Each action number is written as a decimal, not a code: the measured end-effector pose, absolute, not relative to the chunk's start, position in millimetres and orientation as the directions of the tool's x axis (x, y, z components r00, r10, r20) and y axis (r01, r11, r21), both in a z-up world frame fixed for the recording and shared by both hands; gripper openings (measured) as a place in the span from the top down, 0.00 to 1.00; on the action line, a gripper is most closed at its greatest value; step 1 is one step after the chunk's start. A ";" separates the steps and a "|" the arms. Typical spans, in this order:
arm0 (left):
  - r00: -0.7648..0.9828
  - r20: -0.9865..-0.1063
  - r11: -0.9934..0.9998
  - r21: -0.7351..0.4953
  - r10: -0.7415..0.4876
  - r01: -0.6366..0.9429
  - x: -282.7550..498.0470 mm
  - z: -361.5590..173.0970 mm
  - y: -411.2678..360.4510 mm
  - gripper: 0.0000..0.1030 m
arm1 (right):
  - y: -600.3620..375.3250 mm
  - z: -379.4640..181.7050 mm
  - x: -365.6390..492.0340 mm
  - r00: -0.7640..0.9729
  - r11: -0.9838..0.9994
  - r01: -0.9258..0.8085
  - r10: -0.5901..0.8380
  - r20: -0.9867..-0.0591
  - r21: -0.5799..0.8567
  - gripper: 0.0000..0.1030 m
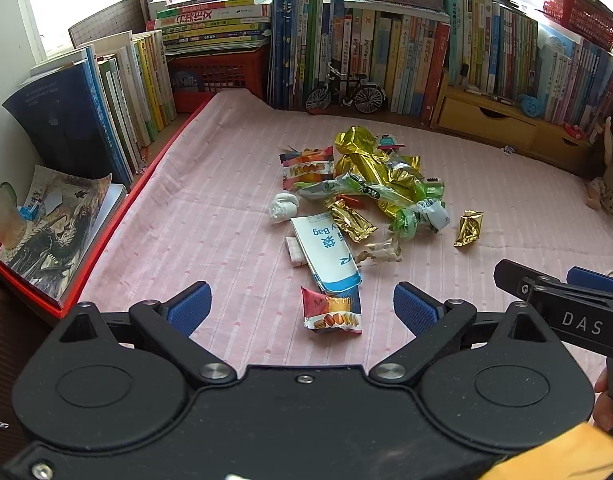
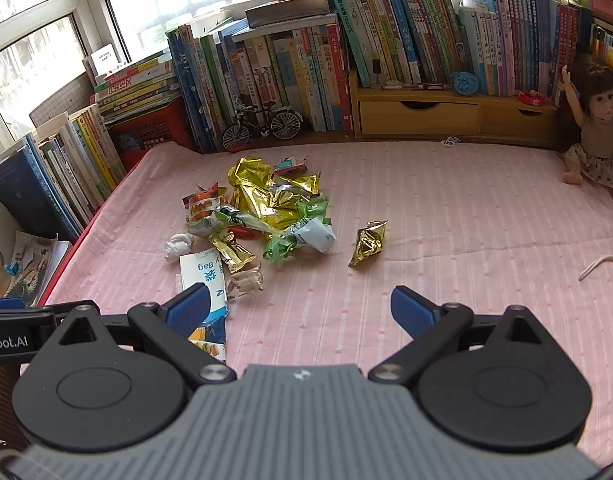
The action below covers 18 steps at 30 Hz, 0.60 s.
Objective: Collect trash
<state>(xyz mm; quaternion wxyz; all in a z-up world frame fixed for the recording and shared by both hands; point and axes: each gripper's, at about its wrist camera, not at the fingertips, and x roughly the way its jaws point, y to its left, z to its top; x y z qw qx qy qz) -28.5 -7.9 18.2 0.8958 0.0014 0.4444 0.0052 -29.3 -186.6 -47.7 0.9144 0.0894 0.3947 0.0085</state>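
Covering the work surface is a pink striped cloth (image 1: 210, 216), bordered at the rear and left by rows of books (image 1: 386, 52), a red crate (image 1: 218, 70), a model bicycle (image 1: 346, 92) and a wooden drawer unit (image 1: 486, 120); a doll (image 2: 598, 128) sits at the right edge. The trash pile (image 1: 366, 184) lies near the centre of the cloth: gold foil wrappers, green wrappers, a crumpled white tissue (image 1: 282, 207) and a white-and-blue bag (image 1: 326, 252). One gold wrapper (image 1: 468, 228) lies apart to the right of the pile. A snack packet (image 1: 332, 314) sits nearest the left gripper (image 1: 302, 308), between its fingers but not touched. In the right wrist view this packet is largely hidden behind a finger. The left gripper is spread wide and empty. The right gripper (image 2: 300, 308) is likewise wide apart, holding nothing, above bare cloth.
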 end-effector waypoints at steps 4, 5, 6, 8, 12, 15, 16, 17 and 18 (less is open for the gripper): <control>0.625 -0.780 1.000 0.008 0.012 -0.009 -31.2 22.1 -7.0 0.08 | -186.5 -47.2 -28.1 0.689 0.984 0.056 0.083 -0.720 0.167 0.02; 0.628 -0.778 1.000 0.015 0.017 -0.008 -31.2 23.1 -7.7 0.08 | -186.5 -47.3 -28.1 0.689 0.984 0.056 0.084 -0.720 0.168 0.02; 0.628 -0.778 1.000 0.020 0.019 -0.006 -31.3 23.4 -8.3 0.08 | -186.5 -47.4 -28.1 0.689 0.984 0.056 0.084 -0.720 0.168 0.02; 0.626 -0.779 1.000 0.027 0.021 0.001 -32.1 23.5 -9.4 0.08 | -186.5 -47.6 -28.1 0.690 0.984 0.055 0.084 -0.719 0.167 0.02; 0.637 -0.771 0.999 0.033 0.020 0.008 -33.8 25.0 -10.9 0.08 | -186.2 -47.7 -28.0 0.690 0.984 0.056 0.083 -0.719 0.167 0.02; 0.643 -0.766 0.999 0.039 0.024 0.010 -34.8 26.3 -12.1 0.08 | -186.4 -47.8 -28.1 0.690 0.984 0.057 0.083 -0.719 0.167 0.02; 0.641 -0.767 0.999 0.042 0.025 0.012 -35.1 26.2 -12.3 0.08 | -186.5 -47.8 -28.1 0.690 0.984 0.057 0.083 -0.719 0.168 0.02; 0.637 -0.770 0.999 0.046 0.026 0.014 -34.7 26.1 -12.7 0.08 | -186.6 -47.8 -28.0 0.690 0.984 0.057 0.083 -0.719 0.168 0.02; 0.635 -0.772 0.999 0.050 0.029 0.015 -34.6 25.9 -13.2 0.08 | -186.7 -47.9 -28.2 0.690 0.984 0.056 0.083 -0.719 0.167 0.02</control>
